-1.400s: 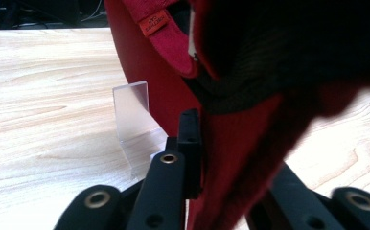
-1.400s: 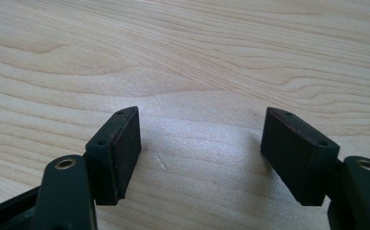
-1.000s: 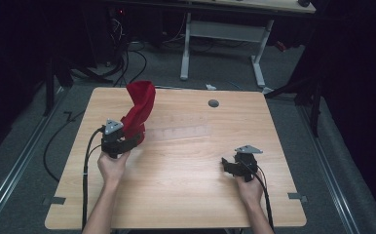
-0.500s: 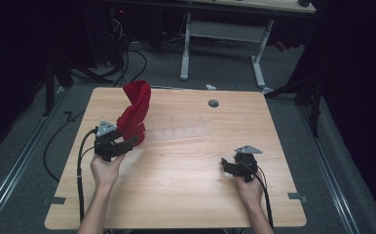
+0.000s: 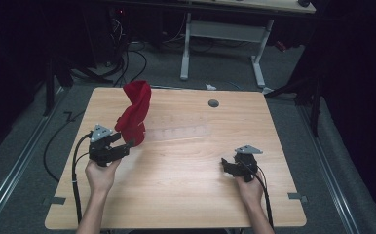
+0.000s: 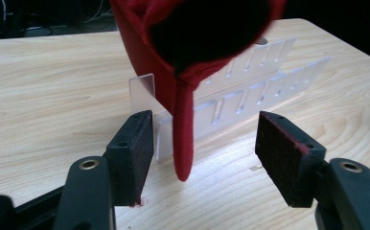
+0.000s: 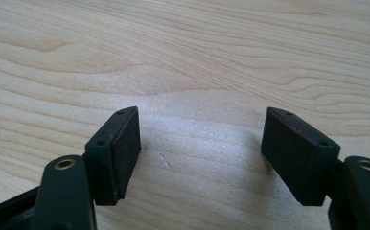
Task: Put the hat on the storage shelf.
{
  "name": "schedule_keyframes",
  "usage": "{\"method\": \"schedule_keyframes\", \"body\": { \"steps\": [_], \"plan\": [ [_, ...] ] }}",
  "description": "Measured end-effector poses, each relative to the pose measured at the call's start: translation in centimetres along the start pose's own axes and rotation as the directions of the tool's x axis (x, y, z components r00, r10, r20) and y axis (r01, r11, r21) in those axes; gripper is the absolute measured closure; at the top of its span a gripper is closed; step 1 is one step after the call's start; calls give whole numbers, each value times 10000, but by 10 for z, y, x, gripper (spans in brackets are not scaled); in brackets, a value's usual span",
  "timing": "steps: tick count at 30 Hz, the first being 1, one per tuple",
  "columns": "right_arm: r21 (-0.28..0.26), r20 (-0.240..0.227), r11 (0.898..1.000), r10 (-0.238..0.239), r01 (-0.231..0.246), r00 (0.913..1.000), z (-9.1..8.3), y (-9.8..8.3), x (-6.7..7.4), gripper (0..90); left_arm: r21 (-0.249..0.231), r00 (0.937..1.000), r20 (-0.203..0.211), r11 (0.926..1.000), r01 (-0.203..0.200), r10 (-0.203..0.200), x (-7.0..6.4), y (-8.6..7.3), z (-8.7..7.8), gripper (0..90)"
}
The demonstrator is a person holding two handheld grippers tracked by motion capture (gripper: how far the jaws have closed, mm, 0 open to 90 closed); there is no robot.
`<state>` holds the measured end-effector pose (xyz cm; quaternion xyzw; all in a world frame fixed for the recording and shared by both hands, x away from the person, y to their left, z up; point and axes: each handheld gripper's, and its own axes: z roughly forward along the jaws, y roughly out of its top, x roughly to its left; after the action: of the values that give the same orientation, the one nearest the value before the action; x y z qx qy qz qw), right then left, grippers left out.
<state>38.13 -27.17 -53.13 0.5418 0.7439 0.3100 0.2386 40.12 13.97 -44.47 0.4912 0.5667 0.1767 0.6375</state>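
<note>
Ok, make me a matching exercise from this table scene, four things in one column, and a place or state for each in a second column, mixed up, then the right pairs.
Things
1. red cloth
2. clear slotted rack
3. left gripper
4. right gripper

Places or states
A. open over bare wood, nothing between its jaws
B. lies flat on the table, see-through
C. draped upright over one end of the rack, a strip hanging down
D. open, with a hanging strip between its jaws, pads not touching it

Pairs: 1-C, 2-B, 3-D, 4-A
</note>
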Motion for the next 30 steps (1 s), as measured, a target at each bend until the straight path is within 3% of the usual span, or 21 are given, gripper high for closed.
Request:
{"method": "schedule_keyframes", "body": {
  "steps": [14,30],
  "plan": [
    [-5,0,10000,-3,3,10000,0,0,0,301,191,9992,369,9997,170,-177,-5,-11,-17,379],
    [-7,-4,10000,-10,10,10000,0,0,0,301,762,9973,713,9970,106,-161,-16,-32,-21,376]
  ]
}}
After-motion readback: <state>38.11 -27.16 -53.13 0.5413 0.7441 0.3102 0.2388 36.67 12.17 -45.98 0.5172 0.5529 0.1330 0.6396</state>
